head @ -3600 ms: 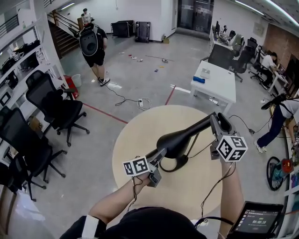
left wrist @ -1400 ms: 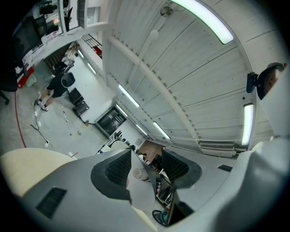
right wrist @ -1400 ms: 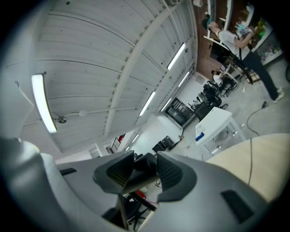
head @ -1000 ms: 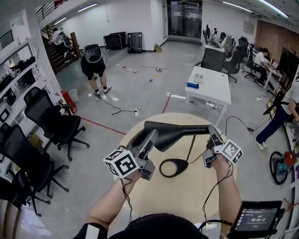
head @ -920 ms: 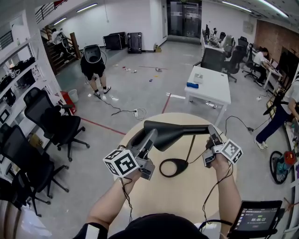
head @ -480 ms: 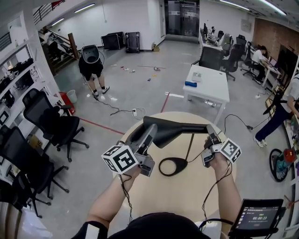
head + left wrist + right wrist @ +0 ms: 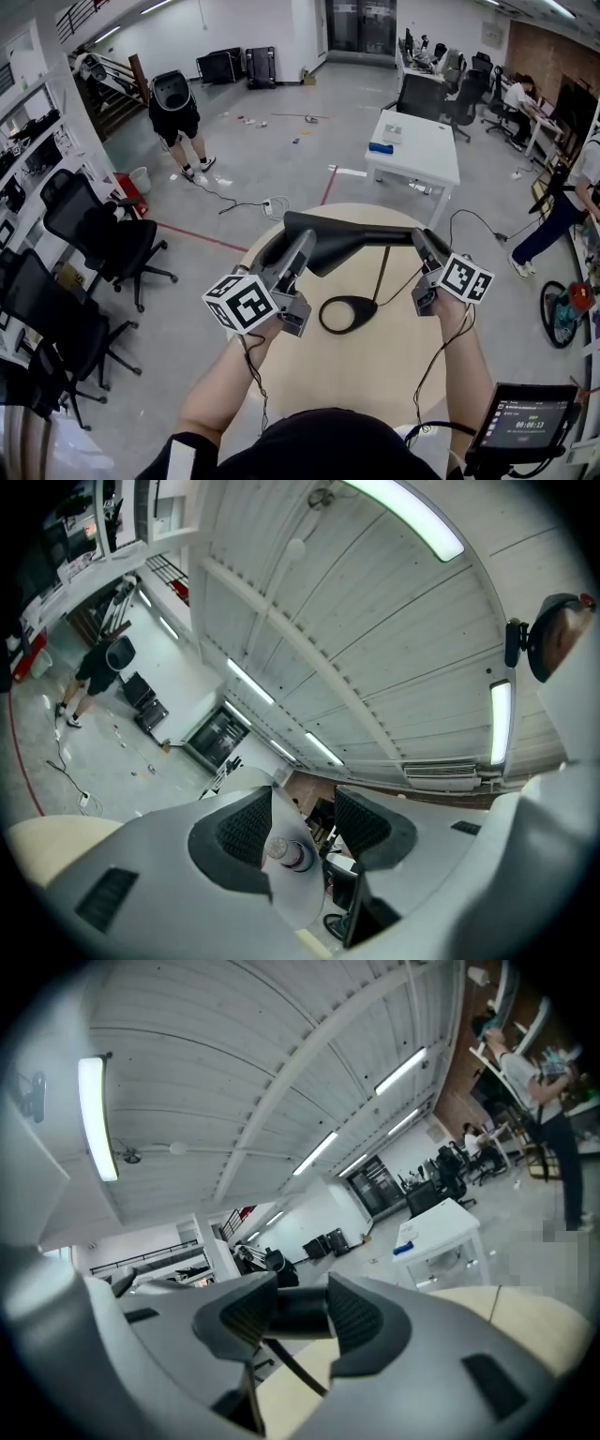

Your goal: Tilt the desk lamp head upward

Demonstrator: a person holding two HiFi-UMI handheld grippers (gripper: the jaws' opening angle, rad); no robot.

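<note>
a big hall with a grey floor, black chairs and a white table is seen all around. a round table of pale wood is set close in front, and the black lamp head is held up over it.

in the left gripper view, the jaws of the left gripper are seen apart. a pale part of the lamp head is stood between them. it is touched by one pad, but a gap is left at the other pad, so it is not squeezed. in the right gripper view, the jaws of the right gripper are closed on the thin back end of the lamp head, and both pads are pressed on it.

in the head view, the lamp head is laid out long from left to right, about level. its wide free end is found at the left gripper. its thin end is found at the right gripper, just past the spot where the stem is joined. the stem is run down to the base, which is set flat on the round table.

so the free end is nearer to the left hand, and the joint is nearer to the right hand. it is judged that the free end should be lifted from the left side, while the thin end is held firm. if the free end is not gripped well first, it could be let slip off the one pad.
</note>
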